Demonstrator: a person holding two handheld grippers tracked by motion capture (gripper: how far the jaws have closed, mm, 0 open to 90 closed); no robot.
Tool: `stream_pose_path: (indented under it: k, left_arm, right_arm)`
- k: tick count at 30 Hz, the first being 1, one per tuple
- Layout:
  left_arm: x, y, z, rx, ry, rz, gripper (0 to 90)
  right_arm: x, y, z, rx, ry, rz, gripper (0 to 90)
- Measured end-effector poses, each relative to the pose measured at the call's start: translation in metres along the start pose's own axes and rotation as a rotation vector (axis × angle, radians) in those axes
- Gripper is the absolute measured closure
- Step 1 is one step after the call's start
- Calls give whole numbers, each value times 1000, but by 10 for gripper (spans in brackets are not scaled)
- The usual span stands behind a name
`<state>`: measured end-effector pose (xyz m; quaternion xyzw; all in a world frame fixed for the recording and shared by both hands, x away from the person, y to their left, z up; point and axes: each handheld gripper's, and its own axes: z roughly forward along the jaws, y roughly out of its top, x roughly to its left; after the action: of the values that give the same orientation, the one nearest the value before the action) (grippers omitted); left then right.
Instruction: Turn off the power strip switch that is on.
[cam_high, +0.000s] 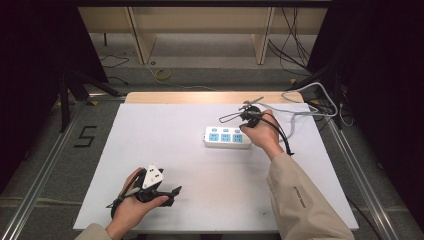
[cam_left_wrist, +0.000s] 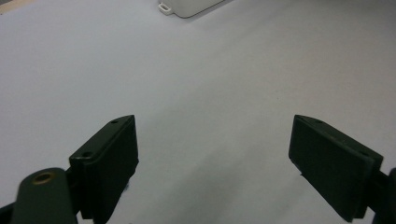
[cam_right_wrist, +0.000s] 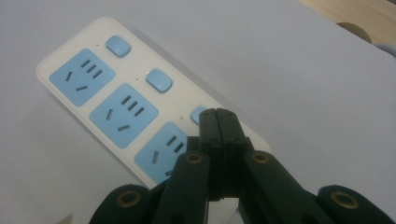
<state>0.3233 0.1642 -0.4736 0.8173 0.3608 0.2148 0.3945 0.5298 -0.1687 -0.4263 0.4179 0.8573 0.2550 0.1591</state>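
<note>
Over the strip's (cam_right_wrist: 140, 109) end button (cam_right_wrist: 198, 114), the right gripper (cam_right_wrist: 218, 116) has its jaws pressed together, tips at or just above that button; contact is unclear. It seems about to press the switch, needing a short push down. The strip lies mid-tabletop (cam_high: 165, 150). The left gripper (cam_high: 175, 192) rests near the front edge, jaws apart, empty.

Smooth glossy white plastic power strip (cam_right_wrist: 140, 107), matt black plastic gripper fingers (cam_left_wrist: 109, 163), matt white table (cam_high: 165, 150) with wooden edge
</note>
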Motion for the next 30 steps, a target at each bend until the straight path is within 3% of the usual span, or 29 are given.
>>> stream_pose_path:
  k: [30]
  left_arm:
    - [0, -1, 0, 3, 5, -3, 155]
  right_arm:
    - [19, -36, -37, -89, 30, -36, 900]
